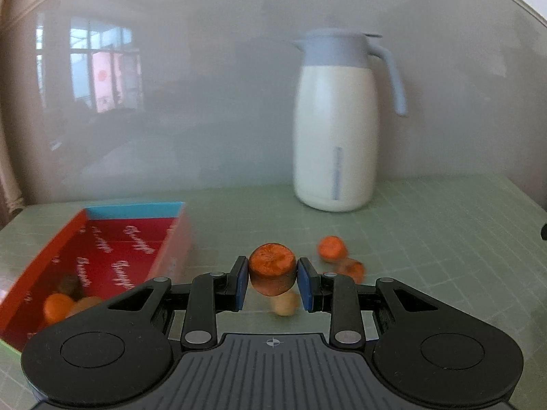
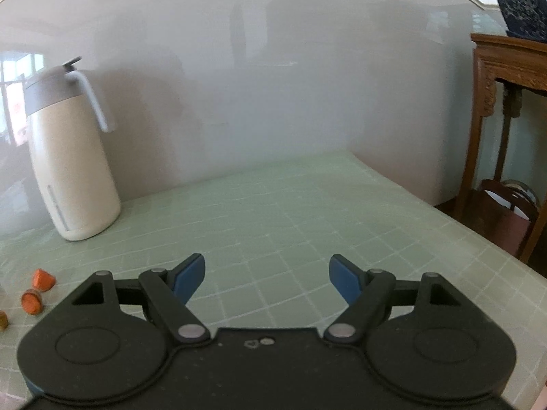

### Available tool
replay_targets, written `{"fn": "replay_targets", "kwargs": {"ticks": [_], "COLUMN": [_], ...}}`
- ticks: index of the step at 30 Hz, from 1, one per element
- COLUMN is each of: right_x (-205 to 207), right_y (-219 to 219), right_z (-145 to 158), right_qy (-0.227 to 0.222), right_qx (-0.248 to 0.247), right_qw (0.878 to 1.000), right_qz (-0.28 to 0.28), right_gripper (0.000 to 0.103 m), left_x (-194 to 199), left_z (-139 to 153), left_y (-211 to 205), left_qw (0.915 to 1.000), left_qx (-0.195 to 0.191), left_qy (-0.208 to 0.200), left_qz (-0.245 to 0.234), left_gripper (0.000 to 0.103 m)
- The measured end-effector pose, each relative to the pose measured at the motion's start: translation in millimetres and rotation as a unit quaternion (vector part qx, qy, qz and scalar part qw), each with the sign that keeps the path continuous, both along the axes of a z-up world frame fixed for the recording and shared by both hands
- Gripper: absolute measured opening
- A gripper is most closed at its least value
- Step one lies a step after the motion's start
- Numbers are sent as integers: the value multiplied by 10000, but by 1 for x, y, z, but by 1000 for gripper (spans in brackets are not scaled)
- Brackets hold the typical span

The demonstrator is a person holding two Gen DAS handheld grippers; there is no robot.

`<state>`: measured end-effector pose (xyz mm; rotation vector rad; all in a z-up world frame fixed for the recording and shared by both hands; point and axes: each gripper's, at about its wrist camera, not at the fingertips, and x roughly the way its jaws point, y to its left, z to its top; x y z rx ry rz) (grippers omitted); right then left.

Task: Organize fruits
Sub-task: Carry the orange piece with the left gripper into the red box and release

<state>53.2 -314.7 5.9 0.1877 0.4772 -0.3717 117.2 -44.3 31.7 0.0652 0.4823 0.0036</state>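
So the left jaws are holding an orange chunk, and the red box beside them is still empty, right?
Not quite. The left gripper does hold the orange chunk, but the red box isn't empty: the left wrist view shows orange pieces already lying in its near corner.

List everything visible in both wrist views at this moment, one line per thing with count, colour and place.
held orange chunk: one, orange, clamped between the left gripper's pads, above the mat
loose orange chunks: two, orange, on the mat beyond and right of the held one
pale piece: one, tan, blurred, on the mat below the held chunk
box: one, red with a blue end wall, left on the mat, orange pieces inside
jug: one, cream body, grey-blue top and handle, upright by the wall
mat: one, pale green with a grid
wooden stand: one, brown, far right off the table
left gripper: one, black, blue pads
right gripper: one, black, blue pads, open, nothing between them
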Motion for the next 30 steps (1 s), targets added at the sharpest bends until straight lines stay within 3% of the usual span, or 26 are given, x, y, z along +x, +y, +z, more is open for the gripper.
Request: {"fn": "replay_targets", "kwargs": {"ticks": [21, 28, 29, 30], "right_x": [25, 27, 27, 27], "right_y": [73, 83, 83, 82], "right_z": [-1, 0, 0, 0], "right_qy": [108, 137, 135, 135], "right_qx": [-141, -184, -190, -191], "right_qw": [9978, 9970, 9971, 9972], "right_qz": [640, 733, 726, 714], "right_gripper": [80, 81, 81, 82], "left_x": [-6, -5, -5, -4], "left_z": [-11, -19, -19, -19], "left_y": [137, 156, 156, 155], "left_qw": [9914, 9878, 9876, 9878], "left_qx": [-7, -1, 10, 17], "left_qy": [153, 285, 278, 270], "left_qz": [1296, 1529, 1546, 1536], "left_gripper": [31, 32, 36, 52]}}
